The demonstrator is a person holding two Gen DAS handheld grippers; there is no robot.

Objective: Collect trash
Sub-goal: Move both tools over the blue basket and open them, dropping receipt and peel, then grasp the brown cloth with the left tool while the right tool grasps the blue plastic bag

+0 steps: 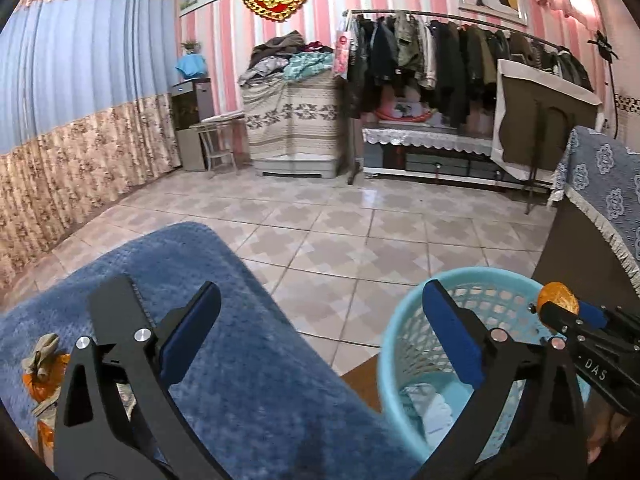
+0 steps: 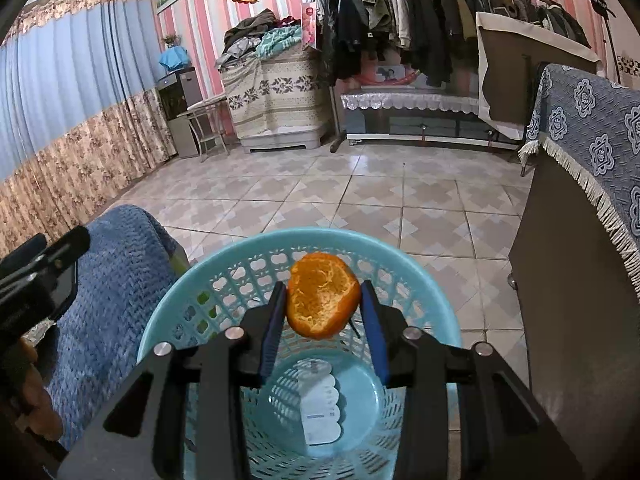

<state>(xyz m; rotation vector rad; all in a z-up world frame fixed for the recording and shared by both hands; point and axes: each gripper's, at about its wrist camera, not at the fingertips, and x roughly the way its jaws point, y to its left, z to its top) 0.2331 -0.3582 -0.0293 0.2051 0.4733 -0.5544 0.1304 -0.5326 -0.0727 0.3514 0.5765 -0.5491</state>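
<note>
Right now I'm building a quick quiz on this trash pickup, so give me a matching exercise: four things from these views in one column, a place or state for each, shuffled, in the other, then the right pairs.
Things:
1. orange peel
2. white packet
3. left tool
4. crumpled wrapper

Places or states:
A. lying on the blue blanket
B. wide open, nothing between its fingers
C. pinched in the right tool above the basket
D. at the bottom of the turquoise basket

Pairs: 1-C, 2-D, 3-B, 4-A
</note>
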